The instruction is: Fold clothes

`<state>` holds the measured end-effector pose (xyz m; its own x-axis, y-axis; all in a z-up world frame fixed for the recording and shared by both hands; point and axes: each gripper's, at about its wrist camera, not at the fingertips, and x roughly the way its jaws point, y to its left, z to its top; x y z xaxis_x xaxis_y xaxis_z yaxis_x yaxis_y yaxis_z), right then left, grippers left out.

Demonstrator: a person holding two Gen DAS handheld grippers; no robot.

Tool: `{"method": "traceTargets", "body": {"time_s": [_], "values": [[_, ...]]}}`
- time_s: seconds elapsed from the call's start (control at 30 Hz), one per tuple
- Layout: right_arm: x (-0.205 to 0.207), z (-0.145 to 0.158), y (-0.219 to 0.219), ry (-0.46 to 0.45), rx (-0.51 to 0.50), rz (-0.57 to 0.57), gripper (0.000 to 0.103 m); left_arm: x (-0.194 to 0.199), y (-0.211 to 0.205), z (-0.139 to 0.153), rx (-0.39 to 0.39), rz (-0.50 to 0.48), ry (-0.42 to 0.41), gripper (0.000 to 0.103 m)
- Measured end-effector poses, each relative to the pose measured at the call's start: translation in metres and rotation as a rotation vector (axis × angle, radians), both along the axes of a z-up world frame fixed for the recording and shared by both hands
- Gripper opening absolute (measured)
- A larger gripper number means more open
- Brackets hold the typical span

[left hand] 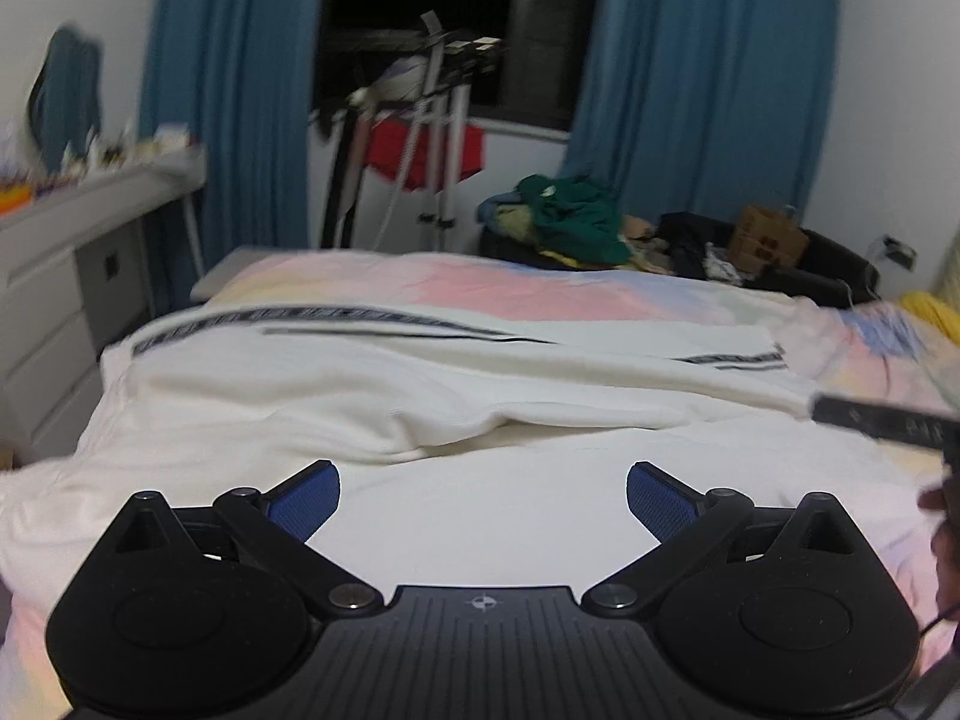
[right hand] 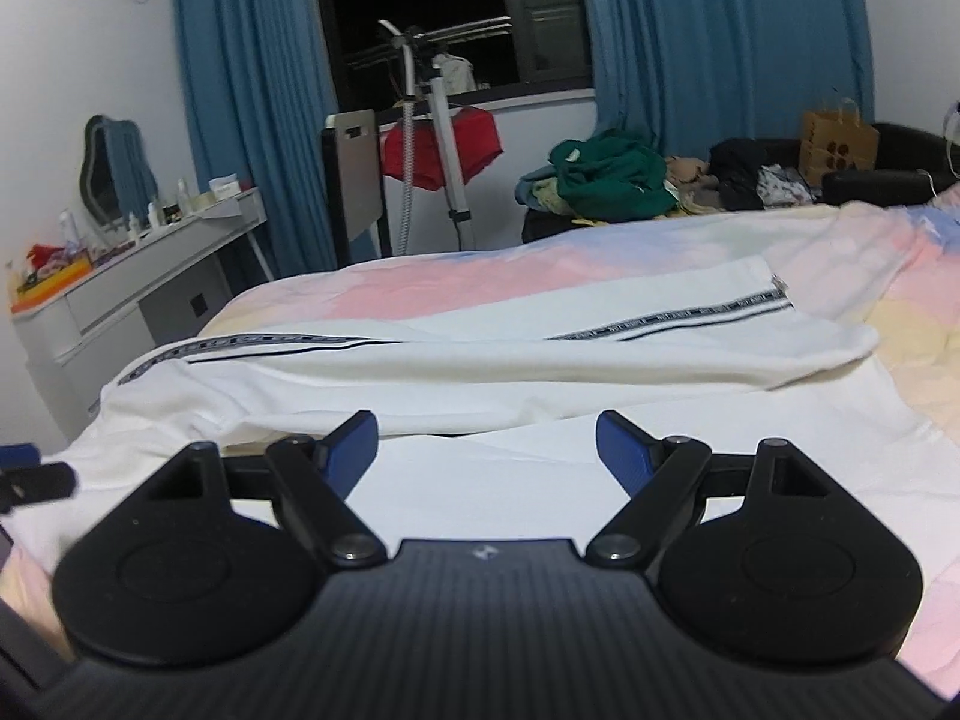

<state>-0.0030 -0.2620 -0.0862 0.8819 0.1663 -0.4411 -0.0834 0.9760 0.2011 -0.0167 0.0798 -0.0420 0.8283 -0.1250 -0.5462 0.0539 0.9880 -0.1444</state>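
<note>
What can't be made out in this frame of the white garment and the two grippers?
- White garment: near edge hidden behind the right gripper body in the right wrist view.
- Stripe lettering: motion-blurred in the left wrist view, too small in the right.
- Left gripper: open over cloth; contact underneath not visible.

1. The left wrist view is taken low over the pastel pink, yellow and blue bedspread (left hand: 492, 288), faced along the open blue-padded left gripper (left hand: 483, 501) toward the dark window (left hand: 420, 12).
2. The right wrist view is set close over the same bed, faced likewise past the right gripper (right hand: 487, 450).
3. The white garment with black striped trim (left hand: 336, 384) (right hand: 480, 360), blue curtains (left hand: 234, 90) (right hand: 252, 90) and window are shared by both views.
</note>
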Motion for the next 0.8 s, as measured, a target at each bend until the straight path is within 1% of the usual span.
{"method": "traceTargets", "body": {"time_s": [0.1,0.23,0.3,0.37,0.47,0.57,0.63,0.7,0.73,0.8], "values": [[0.002,-0.006,-0.007,0.026,0.017,-0.031,0.082,0.008,0.049,0.007,-0.085,0.115,0.068,0.103],[0.006,-0.010,-0.019,0.056,0.044,-0.095,0.082,0.001,0.121,0.011,-0.224,0.314,0.185,0.103],[0.006,-0.011,-0.025,0.061,0.066,-0.122,0.082,-0.002,0.157,0.008,-0.349,0.409,0.267,0.103],[0.005,-0.011,-0.031,0.061,0.091,-0.142,0.082,-0.008,0.189,0.005,-0.439,0.502,0.313,0.103],[0.005,-0.013,-0.043,0.065,0.151,-0.172,0.082,-0.022,0.227,-0.004,-0.520,0.628,0.360,0.103],[0.005,-0.016,-0.059,0.078,0.220,-0.215,0.082,-0.025,0.258,-0.025,-0.646,0.680,0.464,0.102],[0.004,-0.017,-0.073,0.083,0.271,-0.249,0.081,-0.022,0.271,-0.041,-0.717,0.684,0.508,0.101],[0.000,-0.017,-0.097,0.071,0.336,-0.295,0.081,-0.018,0.282,-0.057,-0.785,0.685,0.550,0.099],[-0.004,-0.017,-0.111,0.062,0.368,-0.327,0.081,-0.016,0.284,-0.062,-0.804,0.679,0.560,0.099],[-0.017,-0.028,-0.142,0.059,0.440,-0.448,0.081,-0.013,0.284,-0.070,-0.836,0.657,0.574,0.099]]}}
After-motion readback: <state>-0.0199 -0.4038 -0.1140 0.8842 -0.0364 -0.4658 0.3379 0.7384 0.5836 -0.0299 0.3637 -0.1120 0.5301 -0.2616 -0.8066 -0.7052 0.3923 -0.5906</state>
